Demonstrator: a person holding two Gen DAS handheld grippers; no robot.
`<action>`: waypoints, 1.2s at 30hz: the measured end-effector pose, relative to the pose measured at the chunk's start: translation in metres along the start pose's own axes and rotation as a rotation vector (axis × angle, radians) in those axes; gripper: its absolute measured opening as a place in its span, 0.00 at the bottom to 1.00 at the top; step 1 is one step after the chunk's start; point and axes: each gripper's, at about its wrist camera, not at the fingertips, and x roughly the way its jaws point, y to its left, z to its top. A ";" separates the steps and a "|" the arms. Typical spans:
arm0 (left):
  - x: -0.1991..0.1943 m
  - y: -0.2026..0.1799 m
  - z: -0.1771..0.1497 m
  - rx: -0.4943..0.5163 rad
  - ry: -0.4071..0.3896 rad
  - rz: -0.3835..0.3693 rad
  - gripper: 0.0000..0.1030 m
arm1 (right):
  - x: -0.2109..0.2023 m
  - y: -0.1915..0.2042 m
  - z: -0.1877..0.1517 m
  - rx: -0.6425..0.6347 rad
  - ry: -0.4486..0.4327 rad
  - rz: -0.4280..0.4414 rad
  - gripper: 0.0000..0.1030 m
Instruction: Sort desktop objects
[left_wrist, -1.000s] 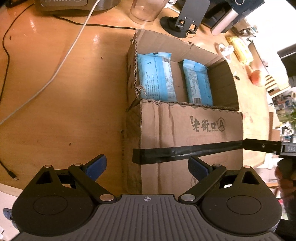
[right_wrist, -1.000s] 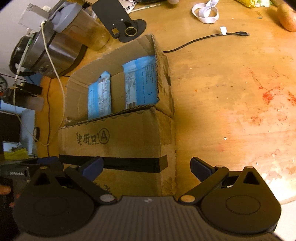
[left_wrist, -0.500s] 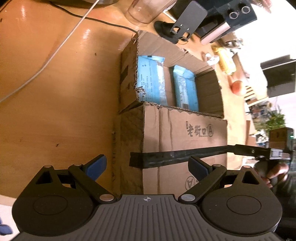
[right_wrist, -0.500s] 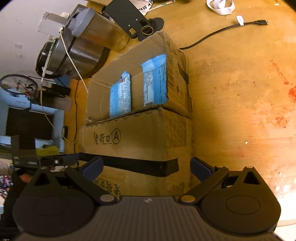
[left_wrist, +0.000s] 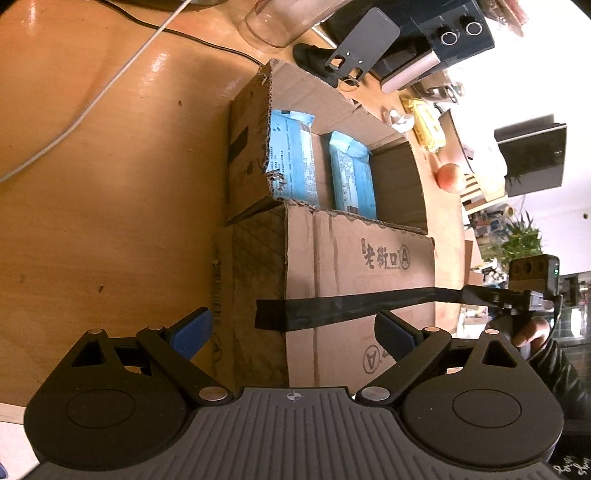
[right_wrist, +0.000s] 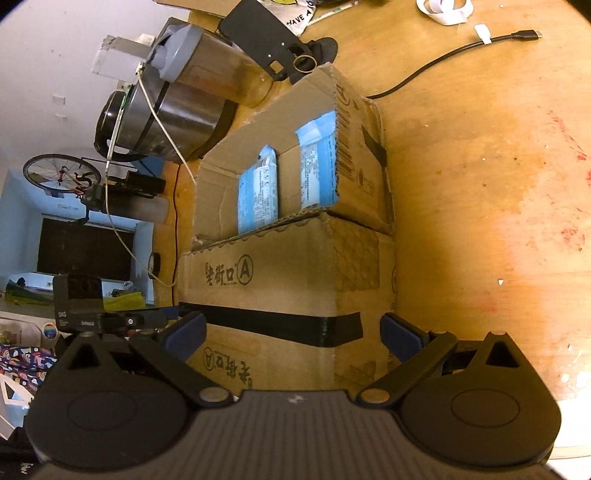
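Observation:
An open cardboard box (left_wrist: 354, 266) with a black tape band stands on the wooden table; it also shows in the right wrist view (right_wrist: 288, 280). Two light-blue packets (left_wrist: 295, 162) (left_wrist: 351, 177) stand inside it, also seen from the right (right_wrist: 258, 192) (right_wrist: 317, 162). My left gripper (left_wrist: 291, 332) is open and empty, facing the box's near left corner. My right gripper (right_wrist: 291, 332) is open and empty, facing the near right corner. The right gripper shows at the right edge of the left wrist view (left_wrist: 517, 295).
A steel cooker (right_wrist: 162, 110), a jar (right_wrist: 214, 70) and a black stand (right_wrist: 273, 40) sit behind the box. White (left_wrist: 92, 103) and black (right_wrist: 443, 62) cables lie on the table. An apple (left_wrist: 450, 177), a yellow packet (left_wrist: 424, 125) and an appliance (left_wrist: 424, 48) are at the far right.
Both grippers have tilted and drawn back a little, so the box looks more side-on and the room beyond the table shows. Jaws stay open. The box and packets have not moved.

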 end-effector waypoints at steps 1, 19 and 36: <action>0.000 0.000 0.000 0.000 -0.003 -0.004 0.93 | 0.000 0.000 0.000 0.001 -0.001 -0.001 1.00; 0.003 0.002 0.000 -0.030 0.001 0.019 0.43 | 0.001 -0.004 -0.003 -0.018 0.002 -0.064 0.35; 0.004 0.000 -0.002 -0.032 -0.008 0.027 0.43 | 0.001 -0.002 -0.003 -0.007 0.002 -0.068 0.34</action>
